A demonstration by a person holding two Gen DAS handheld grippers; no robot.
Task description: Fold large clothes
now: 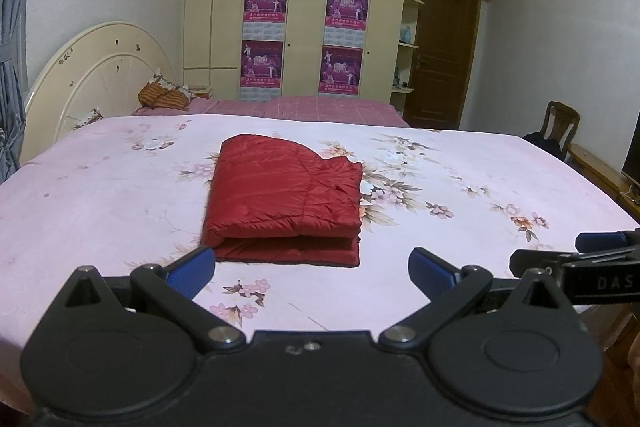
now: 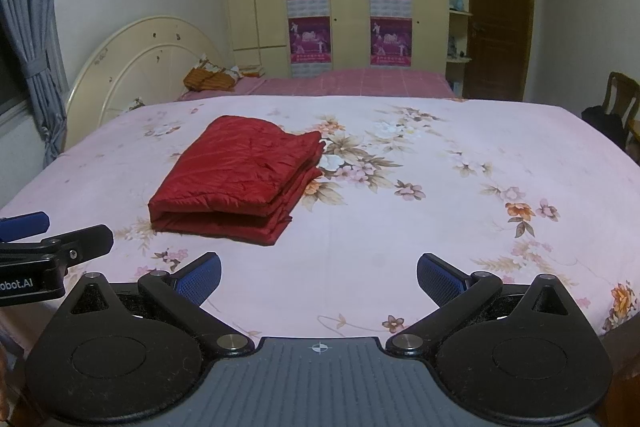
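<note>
A red quilted jacket (image 1: 286, 195) lies folded into a thick rectangle in the middle of the bed, its folded edge toward me; it also shows in the right wrist view (image 2: 240, 175). My left gripper (image 1: 312, 267) is open and empty, held above the near edge of the bed just short of the jacket. My right gripper (image 2: 318, 275) is open and empty, to the right of the jacket and back from it. Each gripper shows at the edge of the other's view: the right one (image 1: 600, 259) and the left one (image 2: 36, 239).
The bed has a pink floral sheet (image 1: 460, 187) and a cream round headboard (image 1: 100, 75) at the far left. A second bed with a pink checked cover (image 1: 320, 107) lies behind. A wooden chair (image 1: 560, 127) stands at the right; a wardrobe and a brown door are at the back.
</note>
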